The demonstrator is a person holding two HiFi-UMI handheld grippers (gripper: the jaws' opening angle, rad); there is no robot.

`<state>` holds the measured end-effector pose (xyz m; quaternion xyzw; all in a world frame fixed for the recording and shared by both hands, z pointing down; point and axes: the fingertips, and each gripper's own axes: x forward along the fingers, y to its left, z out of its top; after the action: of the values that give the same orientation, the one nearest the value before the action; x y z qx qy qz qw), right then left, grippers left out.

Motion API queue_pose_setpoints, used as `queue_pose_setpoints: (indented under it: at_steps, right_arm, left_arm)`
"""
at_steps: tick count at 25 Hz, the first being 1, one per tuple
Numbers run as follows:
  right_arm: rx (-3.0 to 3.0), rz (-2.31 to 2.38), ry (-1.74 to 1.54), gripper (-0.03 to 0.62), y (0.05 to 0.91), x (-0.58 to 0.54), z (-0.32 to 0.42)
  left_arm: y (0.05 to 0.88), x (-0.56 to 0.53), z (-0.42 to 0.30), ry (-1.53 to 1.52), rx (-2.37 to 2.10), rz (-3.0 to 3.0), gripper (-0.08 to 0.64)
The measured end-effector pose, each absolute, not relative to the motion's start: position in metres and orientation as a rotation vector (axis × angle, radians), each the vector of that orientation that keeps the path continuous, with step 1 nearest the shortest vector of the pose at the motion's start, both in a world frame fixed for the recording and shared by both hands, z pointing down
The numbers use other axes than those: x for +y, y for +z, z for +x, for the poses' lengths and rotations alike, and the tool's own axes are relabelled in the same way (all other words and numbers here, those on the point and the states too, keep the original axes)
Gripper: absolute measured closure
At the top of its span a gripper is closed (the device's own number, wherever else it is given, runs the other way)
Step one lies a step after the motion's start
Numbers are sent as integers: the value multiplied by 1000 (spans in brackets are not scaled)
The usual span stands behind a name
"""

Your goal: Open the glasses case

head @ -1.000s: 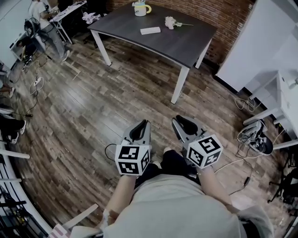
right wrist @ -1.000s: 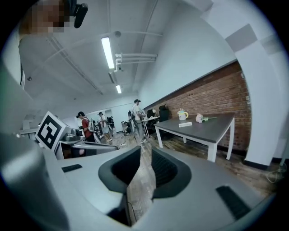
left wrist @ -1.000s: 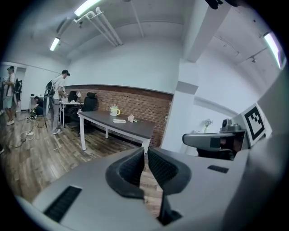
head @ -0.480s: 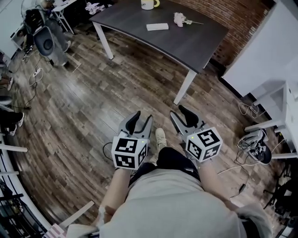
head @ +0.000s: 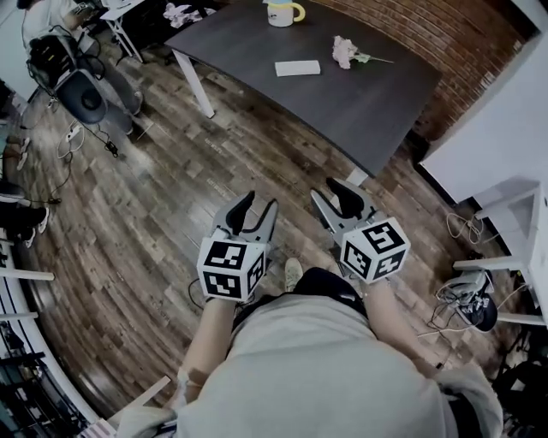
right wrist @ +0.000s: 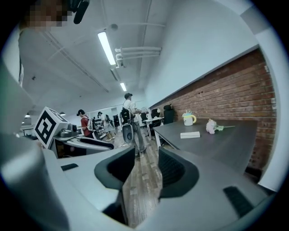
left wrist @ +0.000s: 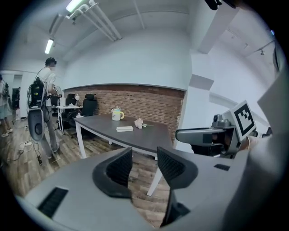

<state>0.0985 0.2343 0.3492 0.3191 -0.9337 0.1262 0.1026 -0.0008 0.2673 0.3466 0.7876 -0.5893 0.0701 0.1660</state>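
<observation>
The glasses case (head: pixel 297 68) is a flat white box that lies shut on the dark table (head: pixel 377 94), far ahead of both grippers. It also shows small in the left gripper view (left wrist: pixel 125 129) and the right gripper view (right wrist: pixel 190 134). My left gripper (head: pixel 256 204) and right gripper (head: pixel 332 192) hang side by side over the wooden floor, short of the table's near corner. Both point toward the table. The jaws of both are opening, with nothing between them (left wrist: pixel 143 159) (right wrist: pixel 146 159).
On the table stand a mug (head: pixel 282 12) and a pink flower (head: pixel 345 50) beside the case. An office chair (head: pixel 81 92) and cables lie at the left, a white wall (head: pixel 505 111) at the right. People stand at far desks (right wrist: pixel 128 113).
The table has come much closer in the head view as both grippers travelled toward it. Both pairs of jaws have spread apart; the left pair was nearly together a second ago.
</observation>
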Motion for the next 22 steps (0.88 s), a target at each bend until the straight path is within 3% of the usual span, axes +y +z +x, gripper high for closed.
queue_pose_setpoints:
  at_steps: [10,14,22]
  right_arm:
    - [-2776,912,417,437,354,158,107]
    - [-2786,969,442,495,356,138,112]
    - [-2776,961,449,494,369,93,93]
  left_arm:
    - [354,182,7,223,-1678,2217,390]
    - [361,165,3,230,-1664,2193,390]
    - [373,113,-20,249,-1646,2179,390]
